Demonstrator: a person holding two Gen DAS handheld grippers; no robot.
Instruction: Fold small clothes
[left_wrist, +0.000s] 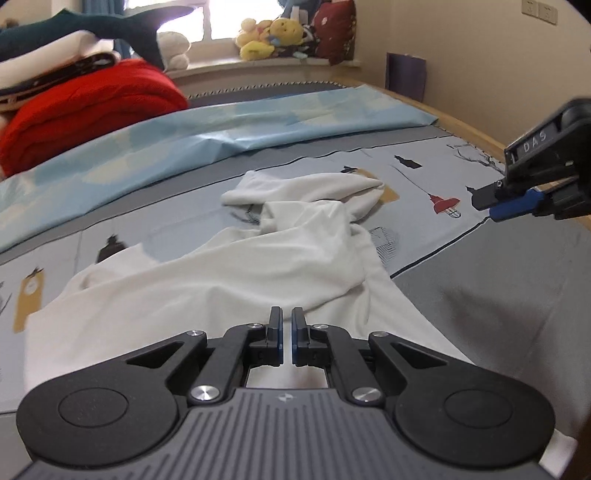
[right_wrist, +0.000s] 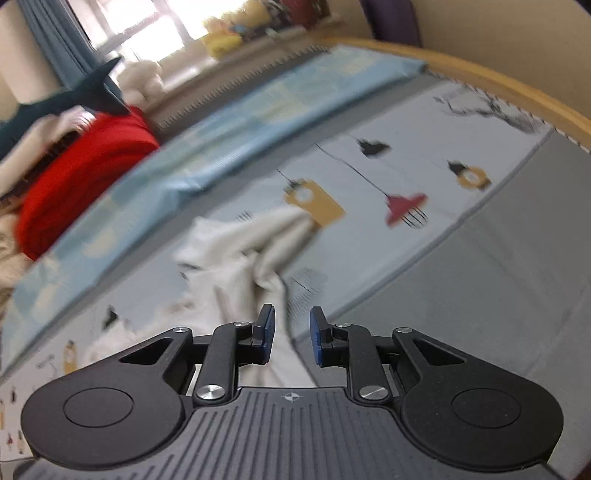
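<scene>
White garment (left_wrist: 236, 273) lies crumpled on the bedsheet (left_wrist: 491, 280)

The white garment (left_wrist: 236, 280) is soft, matt cloth, rumpled on a smooth printed bedsheet (left_wrist: 424, 173). At ten o'clock, the red blanket (left_wrist: 85, 110) looks thick and fuzzy. The left gripper (left_wrist: 287, 332) is matt black plastic with shiny metal screws.

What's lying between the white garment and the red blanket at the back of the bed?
A folded light blue sheet runs across the bed between the white garment and the red blanket, with a grey strip of bedcover before it. The left wrist view shows this best.
</scene>
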